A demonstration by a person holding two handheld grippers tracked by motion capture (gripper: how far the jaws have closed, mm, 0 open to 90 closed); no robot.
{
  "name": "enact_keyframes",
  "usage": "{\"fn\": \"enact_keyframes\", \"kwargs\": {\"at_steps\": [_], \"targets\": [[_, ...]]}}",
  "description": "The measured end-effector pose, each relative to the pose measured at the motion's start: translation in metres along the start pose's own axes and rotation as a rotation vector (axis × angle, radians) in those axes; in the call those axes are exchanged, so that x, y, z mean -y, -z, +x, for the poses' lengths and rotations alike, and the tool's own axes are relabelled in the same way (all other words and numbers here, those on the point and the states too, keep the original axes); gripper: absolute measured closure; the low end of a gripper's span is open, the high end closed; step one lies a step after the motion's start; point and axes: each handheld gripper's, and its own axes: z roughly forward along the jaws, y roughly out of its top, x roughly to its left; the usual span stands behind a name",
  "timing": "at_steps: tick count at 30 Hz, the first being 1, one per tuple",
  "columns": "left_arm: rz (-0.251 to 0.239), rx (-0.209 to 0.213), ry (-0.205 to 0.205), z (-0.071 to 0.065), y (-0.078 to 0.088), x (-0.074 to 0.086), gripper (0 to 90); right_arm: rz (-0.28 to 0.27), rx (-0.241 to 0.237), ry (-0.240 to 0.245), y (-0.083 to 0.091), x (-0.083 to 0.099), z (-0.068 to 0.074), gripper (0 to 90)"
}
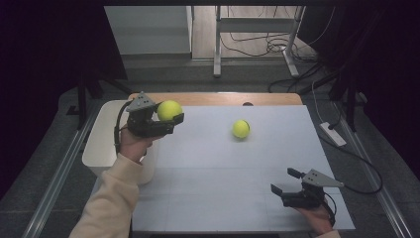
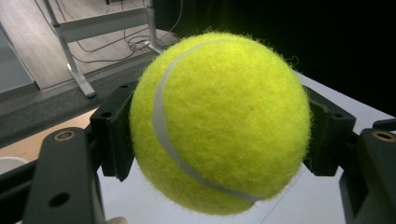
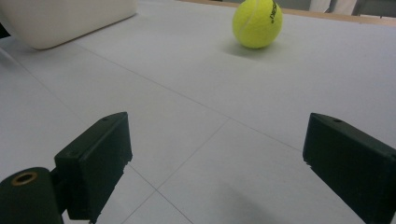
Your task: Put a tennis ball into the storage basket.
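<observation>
My left gripper [image 1: 171,115] is shut on a yellow tennis ball [image 1: 169,109], held above the table's left side beside the white bin. In the left gripper view that ball [image 2: 219,121] sits squeezed between both black pads [image 2: 114,135]. A second tennis ball [image 1: 241,129] lies on the white table top, right of centre; the right gripper view shows it far ahead [image 3: 257,23]. My right gripper [image 1: 283,181] rests near the front right corner, jaws open and empty, with its fingertips [image 3: 100,158] wide apart over bare table.
A white bin [image 1: 106,144] stands at the table's left edge, below and beside the left hand. The white table top [image 1: 223,168] has a wooden strip along its far edge. Cables and a metal desk frame [image 1: 218,44] lie on the floor beyond.
</observation>
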Motion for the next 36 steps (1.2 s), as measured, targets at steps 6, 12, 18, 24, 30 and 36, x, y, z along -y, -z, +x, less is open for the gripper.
{"fn": "enact_keyframes", "kwargs": {"at_steps": [6, 12, 18, 24, 30, 36], "targets": [[-0.002, -0.023, 0.015, 0.008, 0.003, 0.0, 26.6, 0.002, 0.0, 0.001, 0.0, 0.0, 0.0, 8.0], [-0.003, -0.038, 0.022, 0.013, 0.006, 0.0, 26.6, 0.001, -0.002, 0.001, -0.001, 0.0, 0.001, 8.0], [0.002, -0.057, 0.03, 0.019, 0.008, 0.001, 26.6, 0.003, 0.002, 0.001, -0.001, 0.0, 0.001, 8.1], [0.001, -0.075, 0.043, 0.025, 0.01, 0.002, 26.7, 0.002, 0.002, 0.001, -0.001, 0.0, 0.0, 8.1], [0.002, -0.093, 0.054, 0.031, 0.011, 0.003, 26.6, 0.003, 0.004, 0.0, -0.001, 0.0, 0.0, 8.1], [0.009, -0.112, 0.062, 0.037, 0.012, 0.004, 26.6, 0.004, 0.006, 0.0, -0.001, 0.0, 0.0, 8.1]]}}
